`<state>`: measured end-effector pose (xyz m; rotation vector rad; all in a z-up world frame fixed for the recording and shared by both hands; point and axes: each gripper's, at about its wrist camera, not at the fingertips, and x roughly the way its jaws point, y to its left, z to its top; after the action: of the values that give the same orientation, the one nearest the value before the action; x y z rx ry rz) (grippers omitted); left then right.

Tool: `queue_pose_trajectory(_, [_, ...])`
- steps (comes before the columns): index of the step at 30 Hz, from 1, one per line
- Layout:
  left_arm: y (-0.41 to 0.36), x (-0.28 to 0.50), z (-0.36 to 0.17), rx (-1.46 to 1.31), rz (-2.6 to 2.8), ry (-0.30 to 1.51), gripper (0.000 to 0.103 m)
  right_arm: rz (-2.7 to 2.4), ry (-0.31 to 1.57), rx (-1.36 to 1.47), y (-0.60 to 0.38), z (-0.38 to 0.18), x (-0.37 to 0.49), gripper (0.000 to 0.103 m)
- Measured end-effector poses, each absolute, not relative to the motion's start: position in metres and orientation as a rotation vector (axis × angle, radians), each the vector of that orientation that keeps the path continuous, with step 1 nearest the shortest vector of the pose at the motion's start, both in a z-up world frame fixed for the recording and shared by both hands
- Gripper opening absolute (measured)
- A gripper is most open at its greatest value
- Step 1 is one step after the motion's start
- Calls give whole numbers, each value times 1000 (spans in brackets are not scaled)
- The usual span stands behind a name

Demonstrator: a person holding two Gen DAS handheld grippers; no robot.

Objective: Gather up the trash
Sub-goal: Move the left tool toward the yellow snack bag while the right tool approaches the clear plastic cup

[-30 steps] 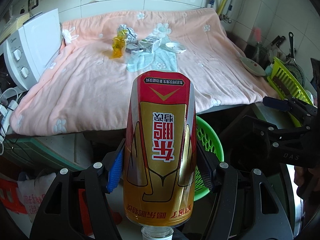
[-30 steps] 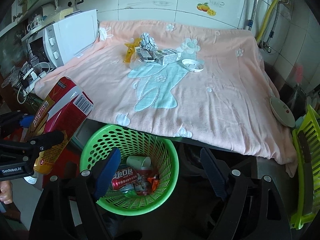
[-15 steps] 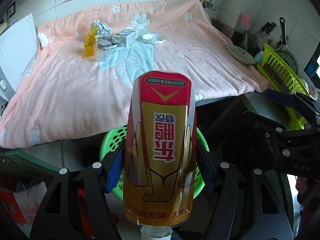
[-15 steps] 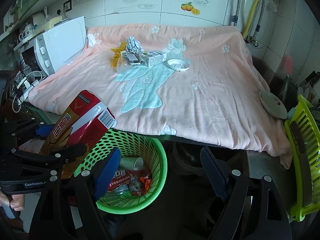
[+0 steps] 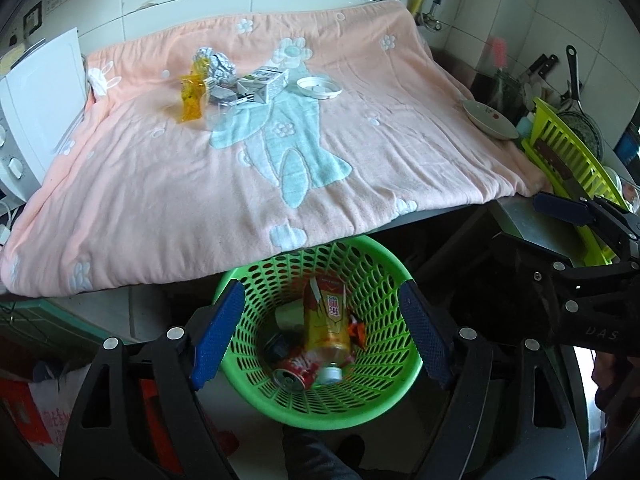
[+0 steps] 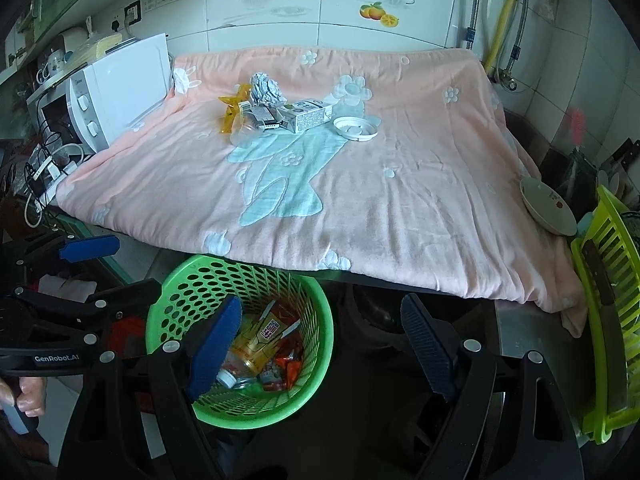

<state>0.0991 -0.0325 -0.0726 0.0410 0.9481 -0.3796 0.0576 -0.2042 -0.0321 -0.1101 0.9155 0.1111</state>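
One green basket (image 5: 376, 276) sits on the floor below the tabletop (image 5: 516, 216) edge, and one red-and-gold bottle (image 5: 326, 332) lies inside it, cap toward the camera, on top of one red can (image 5: 294, 374) and some wrappers, count unclear. Left gripper (image 5: 322, 338) hovers over the basket, fingers apart with nothing between them, jaws have just been opening. Right gripper (image 6: 322, 350) is also fingers apart, empty, above the basket's right side. One pink blanket (image 6: 400, 184) covers the tabletop. Still on it, in a cluster at the back: one foil ball (image 6: 265, 87), one yellow wrapper (image 6: 231, 109), one small carton (image 6: 306, 117), one clear cup (image 6: 245, 133), one white lid (image 6: 355, 128). One bowl (image 6: 546, 205) sits at the right edge, just beside one lime dish rack (image 6: 612, 312). One white microwave (image 6: 116, 88) is at left.
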Motion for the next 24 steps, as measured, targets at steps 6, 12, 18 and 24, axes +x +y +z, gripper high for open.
queue_pose_trajectory(6, [-18, 107, -67, 25, -344, 937, 78, 119, 922, -120, -200, -33, 69, 79])
queue_pose_trajectory(12, [-5, 119, -63, 22, -309, 928, 78, 131, 927, -126, -197, -32, 86, 79])
queue_pose_trajectory(18, [9, 140, -58, 17, -270, 919, 78, 146, 934, -131, -193, -34, 110, 79])
queue_pose_trajectory(24, [27, 171, -54, -3, -228, 912, 78, 173, 948, -130, -181, -36, 142, 79])
